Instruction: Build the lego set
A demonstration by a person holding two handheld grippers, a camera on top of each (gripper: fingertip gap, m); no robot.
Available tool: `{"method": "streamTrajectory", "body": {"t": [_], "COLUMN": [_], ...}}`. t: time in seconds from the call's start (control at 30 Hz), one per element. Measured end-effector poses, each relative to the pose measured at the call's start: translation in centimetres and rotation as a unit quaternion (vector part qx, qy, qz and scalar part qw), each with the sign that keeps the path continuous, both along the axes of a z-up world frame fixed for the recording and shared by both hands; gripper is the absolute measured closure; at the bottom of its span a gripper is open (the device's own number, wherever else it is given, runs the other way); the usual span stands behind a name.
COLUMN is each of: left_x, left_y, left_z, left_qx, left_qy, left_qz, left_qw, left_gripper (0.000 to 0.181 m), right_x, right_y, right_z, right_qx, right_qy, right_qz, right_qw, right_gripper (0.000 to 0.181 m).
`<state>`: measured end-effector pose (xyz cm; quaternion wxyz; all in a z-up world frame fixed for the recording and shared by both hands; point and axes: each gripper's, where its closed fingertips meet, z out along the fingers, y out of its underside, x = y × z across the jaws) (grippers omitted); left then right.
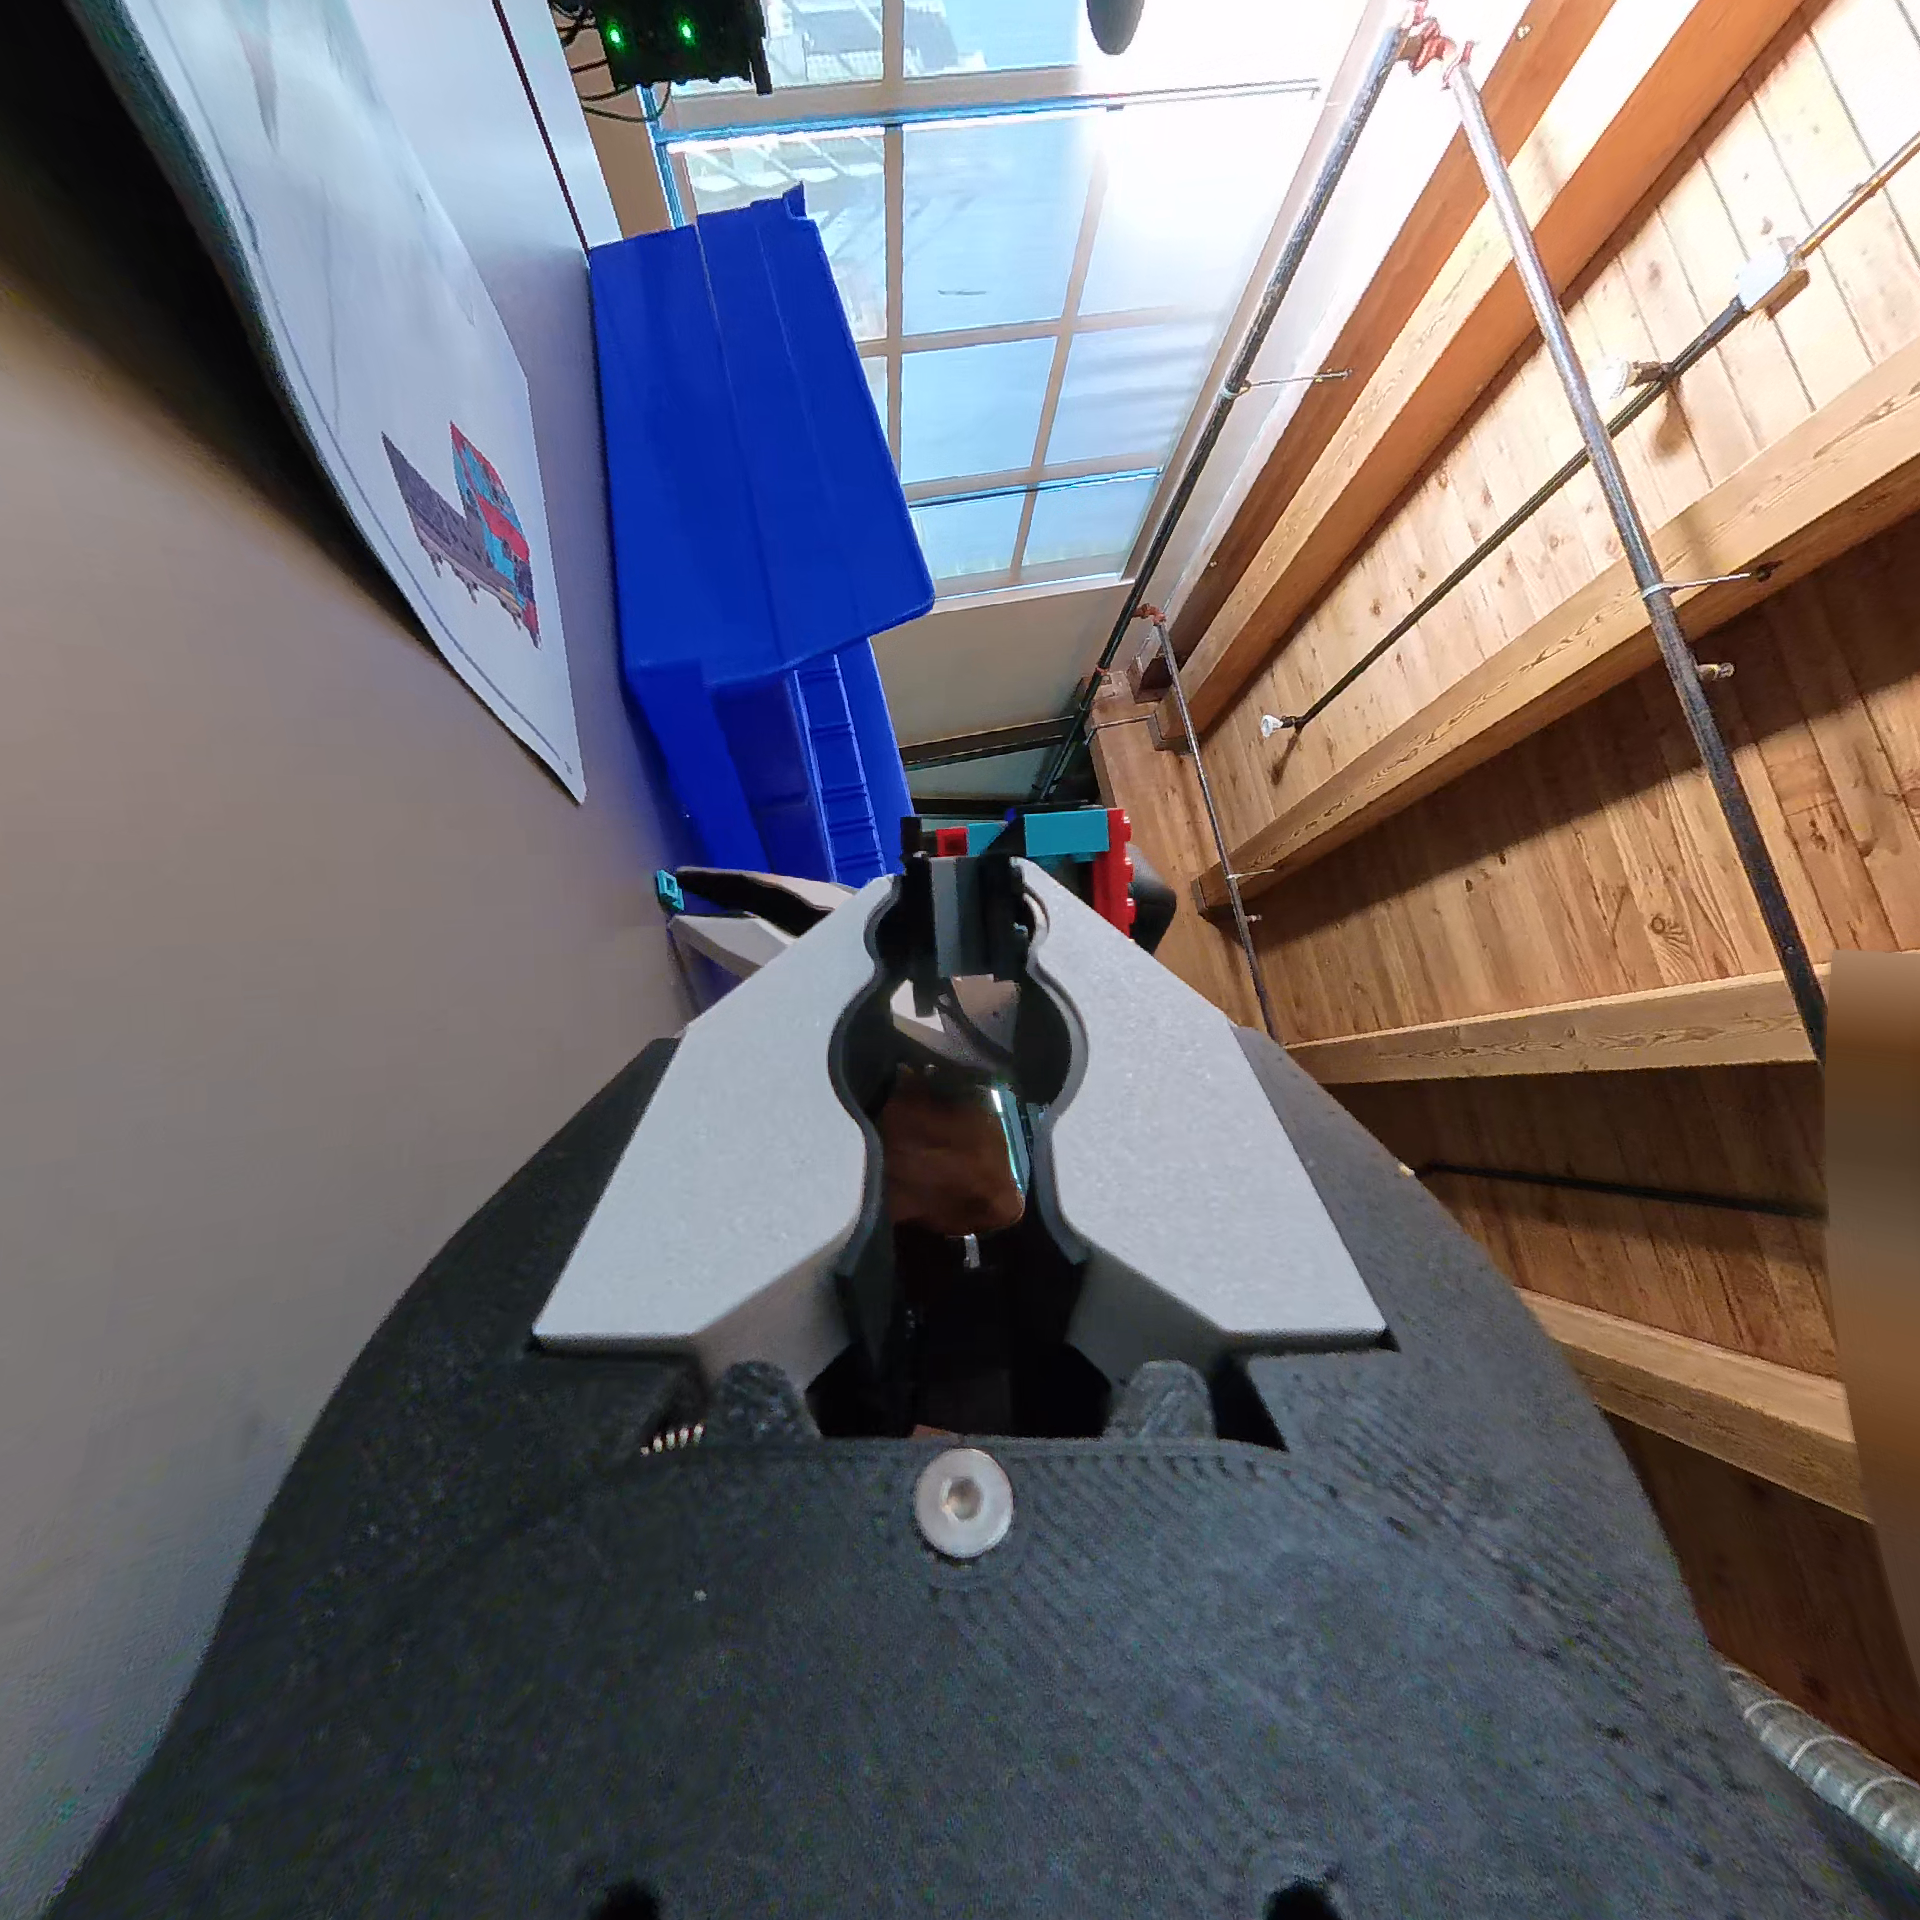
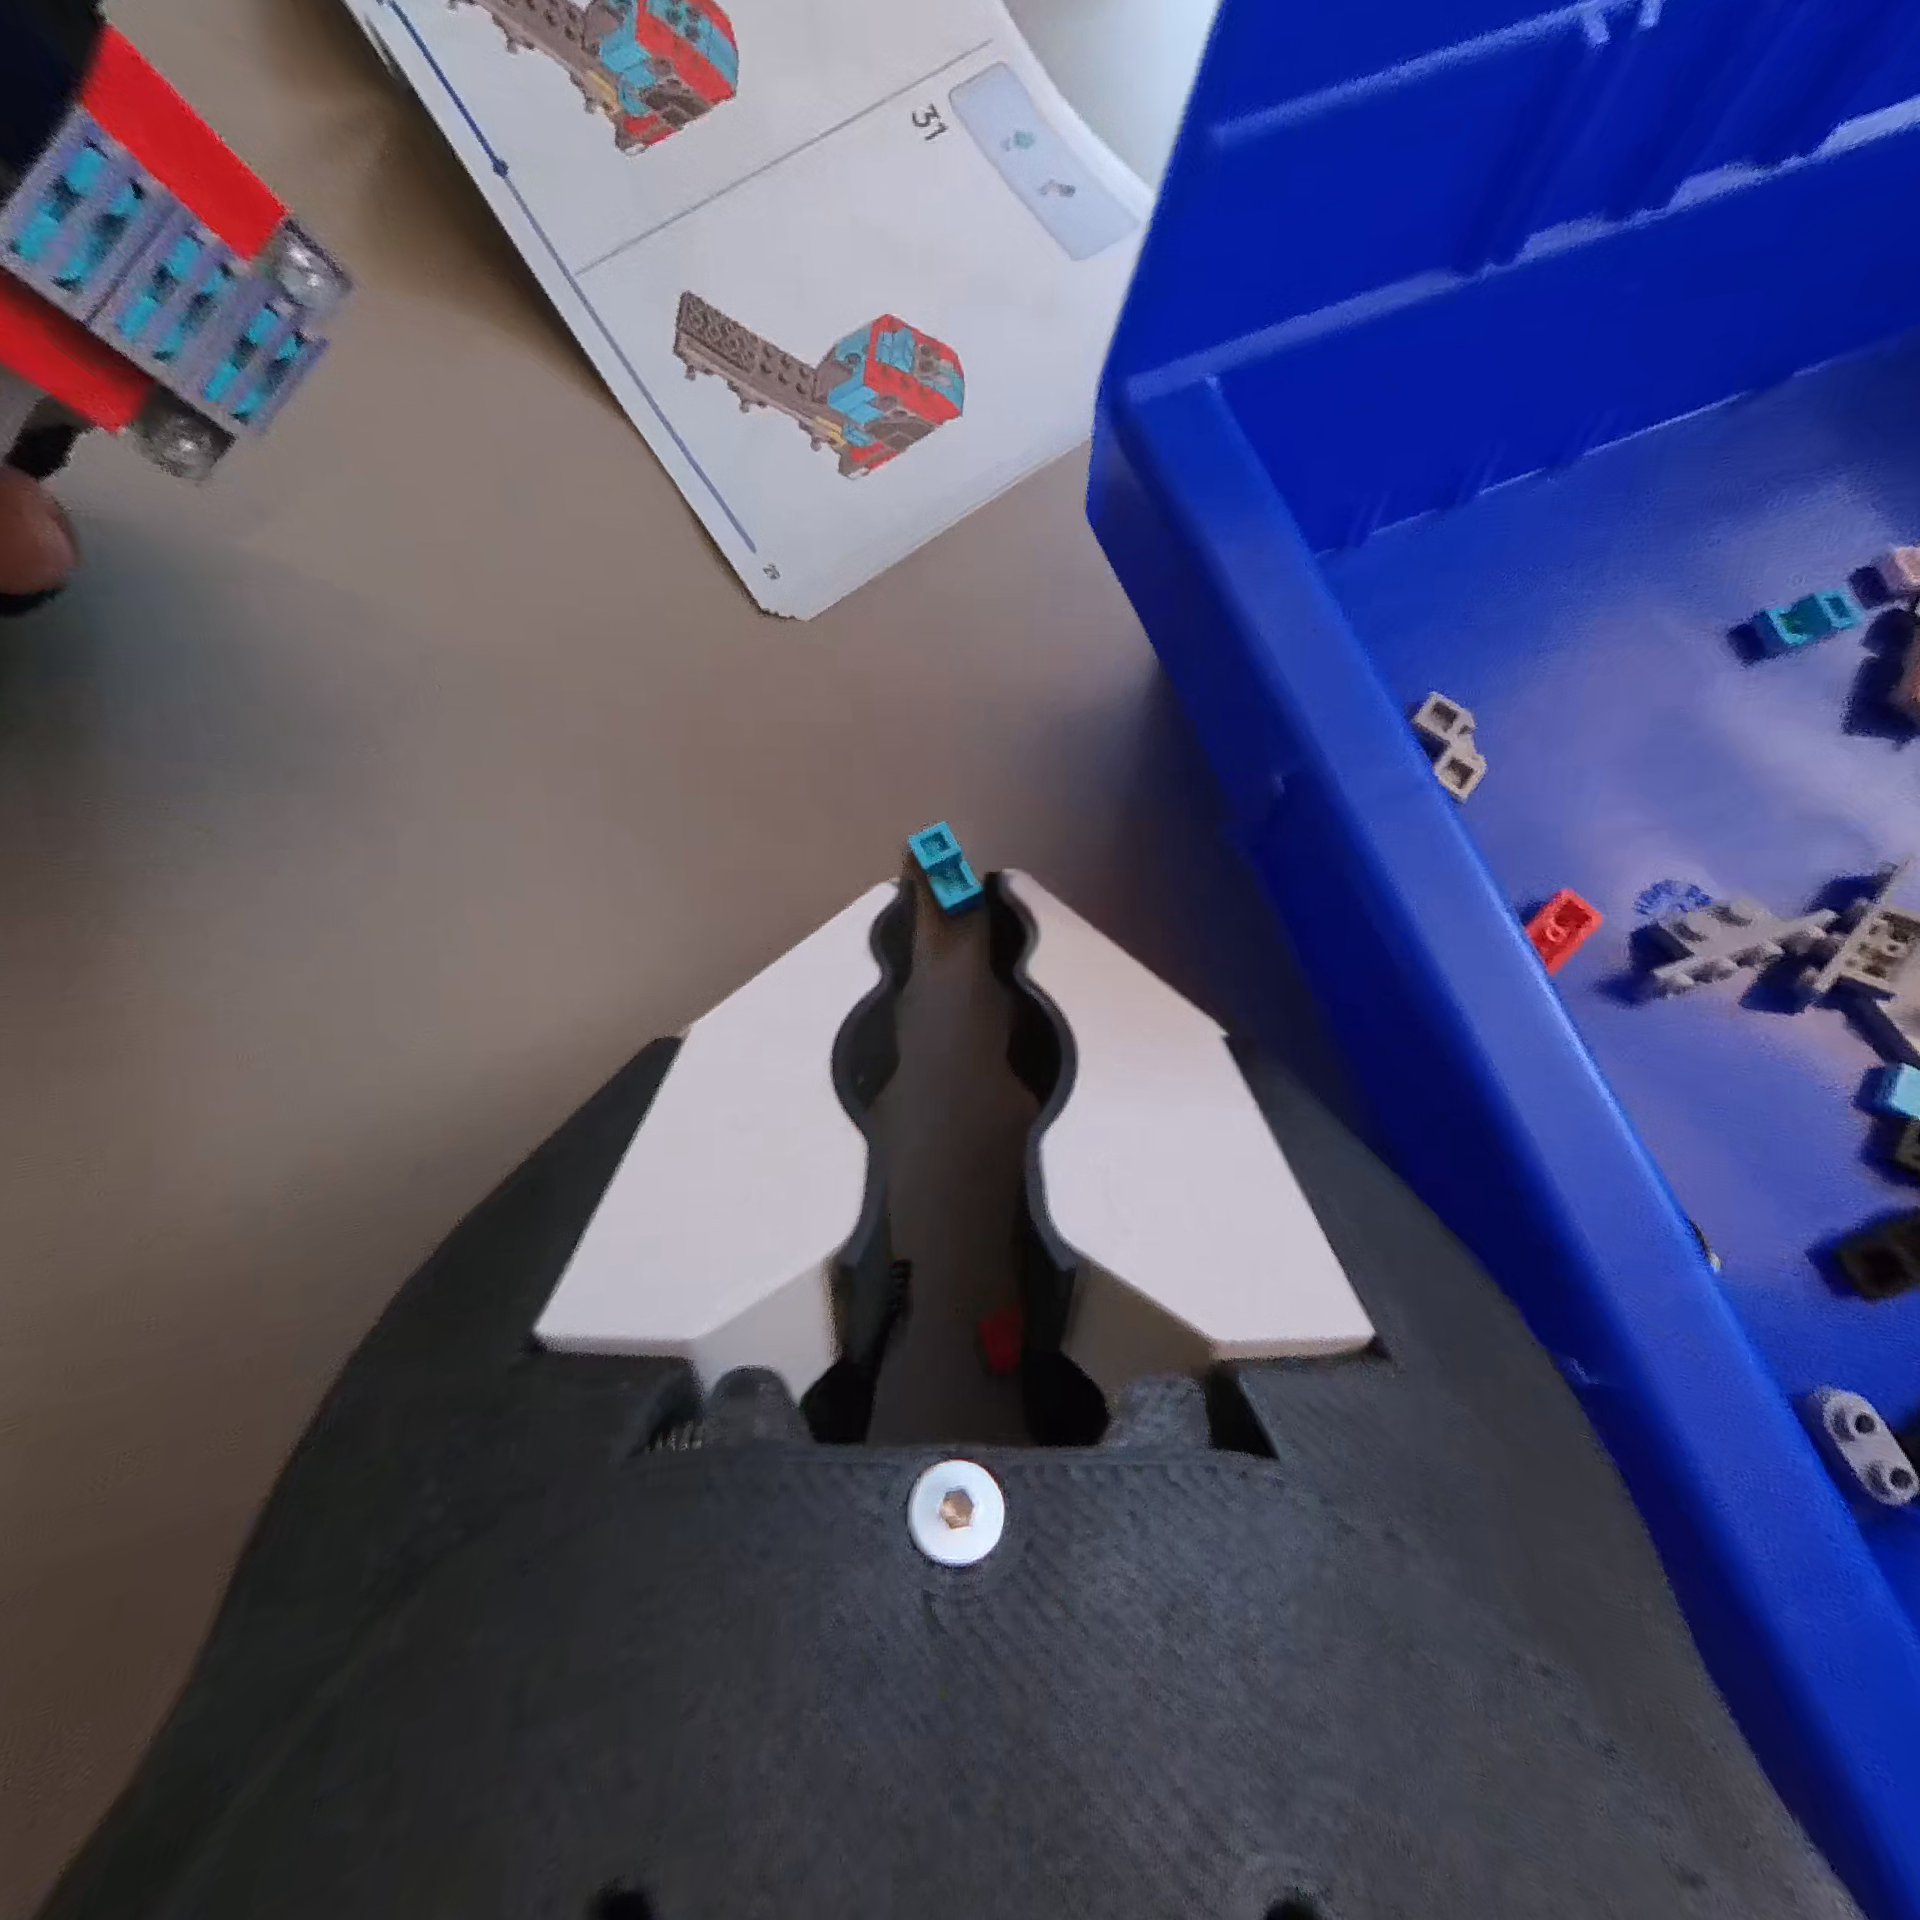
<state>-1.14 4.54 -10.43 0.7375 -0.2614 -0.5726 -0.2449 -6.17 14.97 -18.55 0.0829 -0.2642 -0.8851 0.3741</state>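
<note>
The left gripper [image 1: 961, 914] pinches the blocky red, teal and grey lego truck [image 1: 997, 883], lifted up high. The right gripper [image 2: 945, 891] squeezes a tiny teal brick [image 2: 943, 871] at its tips above the smooth tan table [image 2: 416, 831], beside the shiny blue plastic bin [image 2: 1351, 831] and paper booklet [image 2: 790, 312].

The left gripper [image 1: 961, 914] is tilted on its side, its grey fingers [image 1: 769, 1060] clamped on the grey, red and turquoise lego model [image 1: 1039, 862]. Behind it stand a blue parts bin [image 1: 748, 468] and the instruction booklet [image 1: 416, 416] on the tabletop [image 1: 208, 935]. Wooden ceiling beams [image 1: 1558, 623] and a window [image 1: 987, 364] fill the right side.
</note>
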Motion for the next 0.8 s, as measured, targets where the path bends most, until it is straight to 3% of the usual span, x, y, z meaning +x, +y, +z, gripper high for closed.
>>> {"method": "streamTrajectory", "body": {"t": [0.17,0.5,0.8], "left_x": [0.0,0.1,0.2], "left_y": [-0.1,-0.2,-0.3], "left_z": [0.1,0.1,0.2], "left_qx": [0.0,-0.002,-0.004], "left_qy": [0.002,0.004,0.008], "left_qz": [-0.001,-0.003,-0.001], "left_qw": [1.0,1.0,1.0], "left_gripper": [0.165,0.165,0.165], "right_x": [0.6,7.5,7.3], "right_y": [-0.6,-1.6,-0.7], "right_z": [0.5,6.0,5.0], "right_qx": [0.009,-0.02,-0.041], "right_qy": [0.009,0.013,-0.003], "right_qz": [0.013,0.079,0.051], "right_qw": [1.0,0.997,0.998], "right_gripper": [0.173,0.172,0.17]}}
